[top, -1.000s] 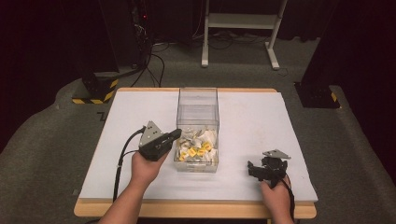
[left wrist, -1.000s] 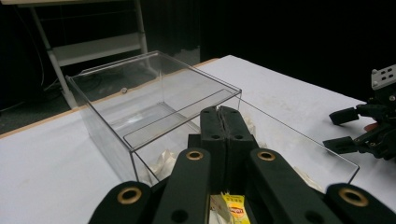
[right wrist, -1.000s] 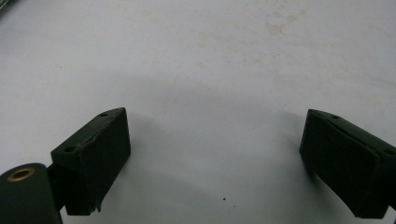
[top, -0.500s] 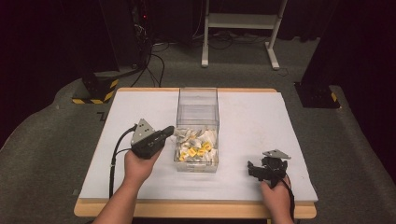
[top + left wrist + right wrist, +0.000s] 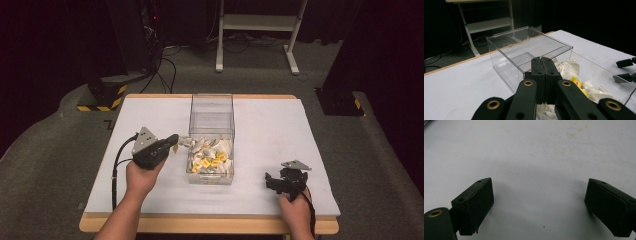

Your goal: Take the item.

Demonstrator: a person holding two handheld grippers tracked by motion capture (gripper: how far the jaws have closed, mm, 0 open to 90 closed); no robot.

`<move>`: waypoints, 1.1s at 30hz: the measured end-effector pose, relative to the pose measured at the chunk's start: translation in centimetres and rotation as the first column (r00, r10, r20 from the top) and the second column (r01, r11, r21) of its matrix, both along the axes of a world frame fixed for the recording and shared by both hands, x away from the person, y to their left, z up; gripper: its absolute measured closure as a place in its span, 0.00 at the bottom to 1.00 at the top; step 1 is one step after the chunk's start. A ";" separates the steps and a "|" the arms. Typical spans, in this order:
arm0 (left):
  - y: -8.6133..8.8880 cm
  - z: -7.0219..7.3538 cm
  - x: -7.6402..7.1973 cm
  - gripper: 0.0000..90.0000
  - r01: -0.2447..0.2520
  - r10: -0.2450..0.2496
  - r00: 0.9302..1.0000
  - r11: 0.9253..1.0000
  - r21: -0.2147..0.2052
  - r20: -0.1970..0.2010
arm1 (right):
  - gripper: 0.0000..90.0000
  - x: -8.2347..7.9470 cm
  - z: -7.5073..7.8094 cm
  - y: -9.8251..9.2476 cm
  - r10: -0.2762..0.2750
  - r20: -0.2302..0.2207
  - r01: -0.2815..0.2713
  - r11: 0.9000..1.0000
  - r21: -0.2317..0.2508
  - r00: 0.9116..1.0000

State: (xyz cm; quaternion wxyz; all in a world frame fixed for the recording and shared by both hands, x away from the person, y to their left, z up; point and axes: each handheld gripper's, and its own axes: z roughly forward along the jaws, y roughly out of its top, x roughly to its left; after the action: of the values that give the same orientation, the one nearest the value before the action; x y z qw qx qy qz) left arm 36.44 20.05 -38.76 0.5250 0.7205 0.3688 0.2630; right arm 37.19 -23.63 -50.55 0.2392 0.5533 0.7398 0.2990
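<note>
No brand or label text legible anywhere; the yellow patches on the packets are too small to read, and a dark mark on the floor by the worktop's far-left corner can't be made out.

Right gripper (image 5: 272,181), near right of the white worktop (image 5: 150,112): fingers (image 5: 475,202) spread wide, nothing between them, bare worktop under them. Pointing left toward the box, well apart from it.

Left gripper (image 5: 172,141), near left: fingers (image 5: 537,68) pressed fully together, no gap visible. The gripper view shows a ragged white sliver at the base of the closed fingers, and in the high view a white paper sachet (image 5: 186,141) sits right at the tips, so it looks pinched there; the contact itself is too small to confirm. Tips sit just beside the left wall of the clear plastic rectangular box (image 5: 212,176), over its rim edge.

Box is at worktop centre, long axis running near to far. Near half holds a loose heap of white and yellow paper sachets (image 5: 210,156). Far half is covered by a clear plastic lid section (image 5: 529,41) with nothing visible under it.

Beyond the worktop: grey carpet floor, black-and-yellow striped block (image 5: 102,97) at far left, white metal frame (image 5: 257,22) at the back, black cables on the floor.
</note>
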 end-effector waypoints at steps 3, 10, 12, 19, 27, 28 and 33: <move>0.3 -0.1 0.0 0.99 -0.006 0.006 1.000 1.000 0.002 -0.001 | 0.10 0.0 0.0 0.0 0.000 0.000 0.000 1.000 0.000 1.000; 0.9 -0.2 -0.1 0.99 -0.018 0.018 1.000 1.000 0.004 -0.003 | 0.10 0.0 0.0 0.0 0.000 0.000 0.000 1.000 0.000 1.000; 1.3 -0.2 -0.2 0.99 -0.026 0.026 1.000 1.000 0.002 -0.002 | 0.10 0.0 0.0 0.0 0.000 0.000 0.000 1.000 0.000 1.000; 2.1 -0.2 -0.2 0.99 -0.042 0.042 0.999 0.999 0.005 0.002 | 0.10 0.0 0.0 0.0 0.000 0.000 0.000 1.000 0.000 1.000; 3.3 0.1 -0.3 0.99 -0.067 0.067 0.998 0.998 0.000 0.008 | 0.10 0.0 0.0 0.0 0.000 0.000 0.000 1.000 -0.001 1.000; 3.5 0.1 -0.3 0.99 -0.070 0.070 0.998 0.998 -0.001 0.008 | 0.10 0.0 0.0 0.0 0.000 0.000 0.000 1.000 0.000 1.000; 4.3 0.2 -0.4 0.99 -0.087 0.087 0.996 0.996 0.001 0.010 | 0.10 0.0 0.0 0.0 0.000 0.000 0.000 1.000 0.000 1.000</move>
State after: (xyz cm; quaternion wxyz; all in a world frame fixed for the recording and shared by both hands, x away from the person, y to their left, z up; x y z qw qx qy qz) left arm 36.05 24.39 -38.59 0.5145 0.7028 0.3971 0.2892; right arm 37.19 -23.64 -50.55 0.2392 0.5533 0.7398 0.2989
